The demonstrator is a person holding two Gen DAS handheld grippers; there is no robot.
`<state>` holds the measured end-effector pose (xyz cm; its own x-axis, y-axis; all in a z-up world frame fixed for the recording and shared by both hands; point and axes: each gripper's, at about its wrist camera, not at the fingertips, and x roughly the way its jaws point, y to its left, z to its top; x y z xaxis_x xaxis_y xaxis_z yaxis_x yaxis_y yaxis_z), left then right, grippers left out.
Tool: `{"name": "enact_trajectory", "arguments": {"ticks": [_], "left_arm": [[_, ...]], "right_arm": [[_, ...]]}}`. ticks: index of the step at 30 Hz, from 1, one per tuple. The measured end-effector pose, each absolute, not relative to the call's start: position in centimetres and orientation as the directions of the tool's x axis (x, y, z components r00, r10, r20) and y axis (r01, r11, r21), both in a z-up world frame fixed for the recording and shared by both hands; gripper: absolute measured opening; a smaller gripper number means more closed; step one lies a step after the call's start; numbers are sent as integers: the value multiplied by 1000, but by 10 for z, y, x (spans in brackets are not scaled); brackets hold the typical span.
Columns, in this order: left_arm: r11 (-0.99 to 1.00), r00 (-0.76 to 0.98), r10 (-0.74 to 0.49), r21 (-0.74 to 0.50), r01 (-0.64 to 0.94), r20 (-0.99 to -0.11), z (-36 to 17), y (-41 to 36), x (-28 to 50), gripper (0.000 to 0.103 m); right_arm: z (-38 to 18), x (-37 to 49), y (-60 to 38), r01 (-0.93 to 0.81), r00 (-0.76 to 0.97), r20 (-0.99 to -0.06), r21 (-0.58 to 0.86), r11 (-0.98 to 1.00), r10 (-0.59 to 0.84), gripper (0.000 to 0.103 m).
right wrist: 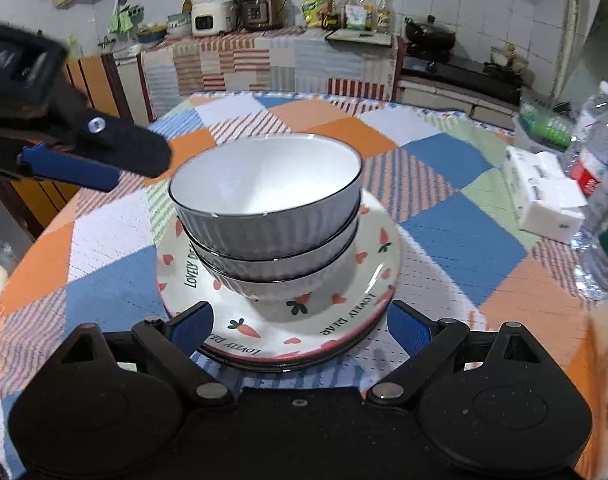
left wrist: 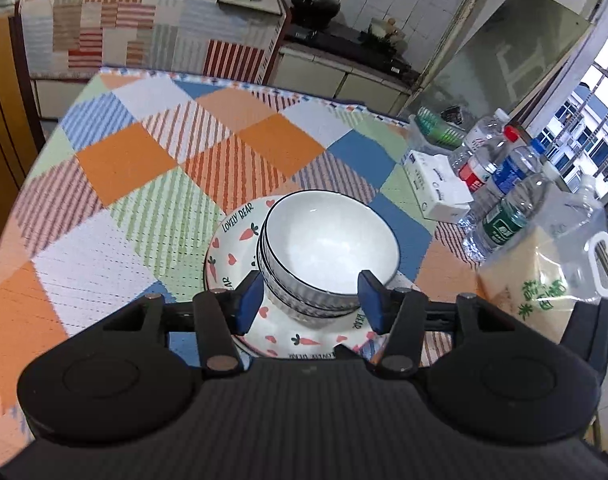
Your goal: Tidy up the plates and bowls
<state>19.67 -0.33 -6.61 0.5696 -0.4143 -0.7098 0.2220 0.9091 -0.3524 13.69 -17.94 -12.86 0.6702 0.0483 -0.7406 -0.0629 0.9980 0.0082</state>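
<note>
Stacked white ribbed bowls point(left wrist: 327, 248) with dark rims sit on a stack of "Lovely Bear" plates point(left wrist: 240, 236) with carrots and hearts, on the checkered tablecloth. In the right wrist view the bowls point(right wrist: 268, 208) stand on the plates point(right wrist: 343, 304). My left gripper point(left wrist: 309, 300) is open, above the near side of the bowls, its blue pads point(left wrist: 250, 300) on either side and apart from them. It also shows in the right wrist view point(right wrist: 84, 160), left of the bowls. My right gripper point(right wrist: 300, 330) is open, its pads flanking the near plate rim without touching.
Several water bottles point(left wrist: 499, 168), a tissue pack point(left wrist: 435, 188) and a bag of rice point(left wrist: 543, 280) stand at the table's right edge. The round table's cloth point(left wrist: 136, 160) stretches left and back. A counter with appliances point(right wrist: 240, 12) and a stove point(right wrist: 431, 36) lie beyond.
</note>
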Motion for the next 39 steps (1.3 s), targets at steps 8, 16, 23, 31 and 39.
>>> {"name": "enact_trajectory", "arguments": {"ticks": [8, 16, 23, 31, 39], "left_arm": [[911, 622, -412, -319, 262, -666, -20, 8, 143, 62], [929, 673, -370, -249, 274, -640, 14, 16, 93, 68], [950, 729, -312, -193, 246, -609, 30, 22, 59, 70], [968, 761, -249, -117, 224, -600, 31, 18, 35, 78], [982, 787, -184, -74, 174, -590, 16, 21, 25, 93]], "right_arm": [[-88, 100, -180, -26, 713, -701, -1, 1000, 18, 96], [-44, 61, -178, 14, 747, -664, -24, 1000, -27, 96], [-11, 27, -172, 109, 721, -684, -41, 993, -108, 97], [6, 1, -165, 133, 722, -678, -61, 989, -139, 97], [7, -8, -163, 152, 721, -674, -77, 985, -163, 97]]}}
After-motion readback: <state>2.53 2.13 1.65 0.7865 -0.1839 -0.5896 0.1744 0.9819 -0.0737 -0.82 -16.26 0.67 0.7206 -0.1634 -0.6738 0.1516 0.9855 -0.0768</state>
